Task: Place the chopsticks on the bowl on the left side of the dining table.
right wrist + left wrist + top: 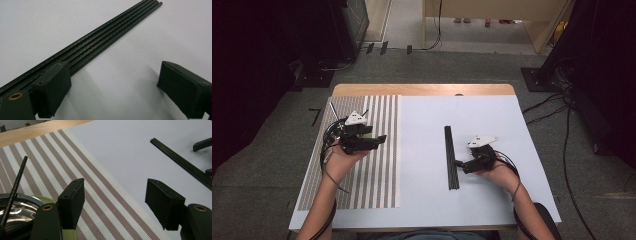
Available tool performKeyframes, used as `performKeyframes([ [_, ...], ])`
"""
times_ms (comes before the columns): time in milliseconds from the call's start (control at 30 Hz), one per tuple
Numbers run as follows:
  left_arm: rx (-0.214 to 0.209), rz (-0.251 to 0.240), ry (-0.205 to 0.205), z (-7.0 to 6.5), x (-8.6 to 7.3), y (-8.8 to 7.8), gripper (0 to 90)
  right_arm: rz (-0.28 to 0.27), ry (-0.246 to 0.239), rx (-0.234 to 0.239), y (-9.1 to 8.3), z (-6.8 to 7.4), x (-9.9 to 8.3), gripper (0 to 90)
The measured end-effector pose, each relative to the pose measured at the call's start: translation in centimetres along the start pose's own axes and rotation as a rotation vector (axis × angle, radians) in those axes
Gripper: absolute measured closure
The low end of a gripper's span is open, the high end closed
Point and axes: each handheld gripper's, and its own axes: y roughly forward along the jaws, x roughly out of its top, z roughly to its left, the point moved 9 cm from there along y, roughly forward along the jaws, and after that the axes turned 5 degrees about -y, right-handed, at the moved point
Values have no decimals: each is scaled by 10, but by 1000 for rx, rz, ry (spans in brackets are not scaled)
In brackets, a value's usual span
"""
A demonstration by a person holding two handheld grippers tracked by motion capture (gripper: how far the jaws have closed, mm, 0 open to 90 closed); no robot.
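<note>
A bundle of several thin black rods (pixel 451 157) lies side by side on the white sheet, running away from the person. My right gripper (pixel 458 163) is open just to the right of the rods, low over the sheet. In the right gripper view the rods (pixel 100 40) pass under the left jaw, and the gap of the right gripper (pixel 113 80) holds nothing. My left gripper (pixel 382 139) is open over the striped mat (pixel 377 170), pointing right. The gap of the left gripper (pixel 115 192) is empty, and the rods (pixel 182 162) lie farther off.
A white sheet (pixel 422 200) covers most of the wooden table (pixel 422 89). A thin dark rod (pixel 15 183) stands up beside the left hand, above something shiny (pixel 15 212). Cables and dark equipment lie on the floor around the table.
</note>
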Motion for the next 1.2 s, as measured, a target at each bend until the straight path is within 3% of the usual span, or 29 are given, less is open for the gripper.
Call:
performKeyframes([
  [733,-32,15,54,-35,-4,23,304,0,0,0,0,0,0,109],
  [1000,-51,-2,66,-52,-5,33,287,0,0,0,0,0,0,109],
  [1200,-60,25,108,-66,-11,45,286,0,-1,0,0,0,0,109],
])
